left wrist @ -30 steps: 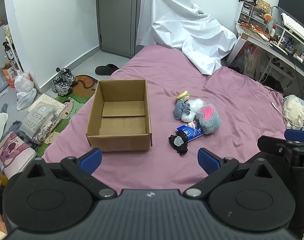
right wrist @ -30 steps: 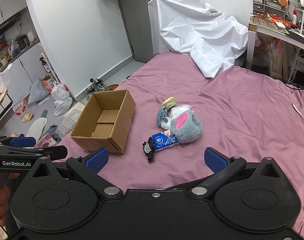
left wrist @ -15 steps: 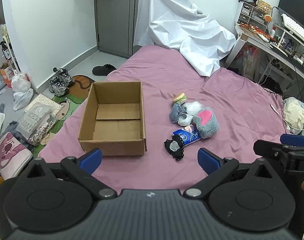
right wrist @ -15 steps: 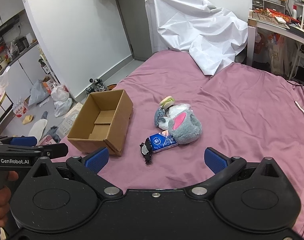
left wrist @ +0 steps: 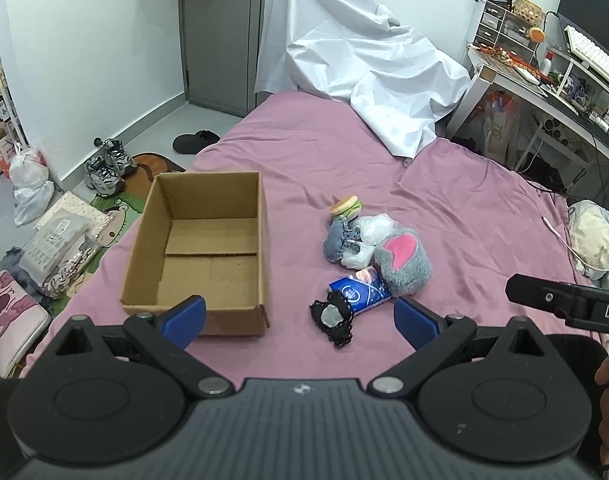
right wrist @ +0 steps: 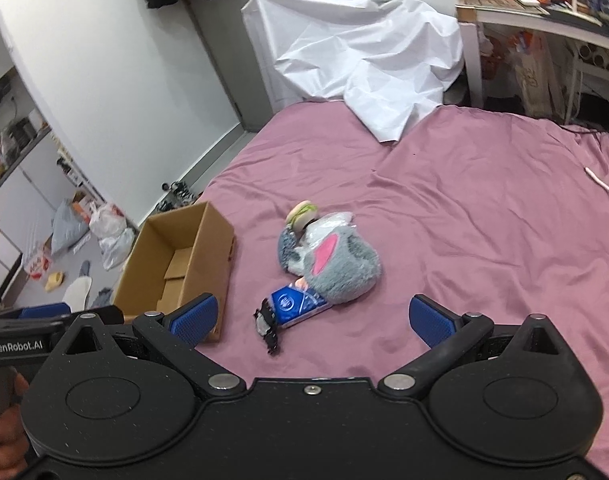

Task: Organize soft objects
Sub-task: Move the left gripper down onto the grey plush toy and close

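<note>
An open brown cardboard box [left wrist: 208, 248] sits empty on the bed's mauve-pink sheet [left wrist: 464, 216], near the bed's left edge, and serves as the landmark here. To the right of the box, well apart from it, lies a small heap of soft things. The grey plush toy with a pink ear patch [left wrist: 402, 264] is the largest, at the heap's right side. Against it on the box side lie a crumpled clear plastic bag [left wrist: 370, 232] and a small blue-grey knitted piece [left wrist: 336, 240]. Just beyond these, farther from the cameras, rests a little burger-shaped toy [left wrist: 346, 205]. On the near side of the plush toy, touching it, is a blue tissue packet [left wrist: 362, 290], and a black lacy item [left wrist: 332, 318] touches the packet's near corner.

The left gripper [left wrist: 300, 318] hangs low over the bed's near edge, its blue-padded fingers [left wrist: 184, 318] spread wide and holding nothing. The right gripper [right wrist: 312, 320] does likewise in its own view, fingers [right wrist: 432, 318] wide apart and empty, with the heap straight ahead of it and the box off to its left. A white crumpled sheet [left wrist: 364, 76] drapes something at the far end of the bed, beyond the box.
</note>
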`<action>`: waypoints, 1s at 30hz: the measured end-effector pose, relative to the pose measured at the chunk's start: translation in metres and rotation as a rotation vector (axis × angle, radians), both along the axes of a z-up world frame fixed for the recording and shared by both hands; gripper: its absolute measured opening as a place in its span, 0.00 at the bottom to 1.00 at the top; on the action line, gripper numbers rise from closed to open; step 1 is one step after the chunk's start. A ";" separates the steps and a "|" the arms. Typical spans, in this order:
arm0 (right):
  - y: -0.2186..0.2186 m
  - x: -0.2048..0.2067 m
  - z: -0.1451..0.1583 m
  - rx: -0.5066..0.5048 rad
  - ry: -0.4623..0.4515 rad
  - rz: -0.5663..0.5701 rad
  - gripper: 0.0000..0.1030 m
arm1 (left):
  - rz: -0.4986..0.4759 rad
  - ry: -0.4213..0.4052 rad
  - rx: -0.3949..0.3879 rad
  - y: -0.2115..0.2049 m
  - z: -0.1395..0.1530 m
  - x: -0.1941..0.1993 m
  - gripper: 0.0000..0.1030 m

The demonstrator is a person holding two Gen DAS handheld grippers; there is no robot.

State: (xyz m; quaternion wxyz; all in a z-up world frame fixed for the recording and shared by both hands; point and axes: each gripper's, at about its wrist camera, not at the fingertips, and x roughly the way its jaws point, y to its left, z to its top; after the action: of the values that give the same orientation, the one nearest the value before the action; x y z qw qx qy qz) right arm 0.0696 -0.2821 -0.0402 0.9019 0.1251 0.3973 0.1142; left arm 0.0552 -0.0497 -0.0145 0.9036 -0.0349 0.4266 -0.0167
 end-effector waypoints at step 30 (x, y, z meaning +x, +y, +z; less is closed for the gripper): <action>-0.063 0.066 -0.070 0.298 0.126 -0.284 1.00 | -0.035 0.075 0.021 -0.074 -0.047 0.096 0.96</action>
State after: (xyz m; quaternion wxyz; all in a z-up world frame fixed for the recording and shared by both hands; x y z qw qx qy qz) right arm 0.1353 -0.3453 -0.1105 0.8538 0.3190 0.4099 0.0353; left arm 0.1510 -0.1232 -0.0618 0.8869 -0.0183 0.4608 -0.0267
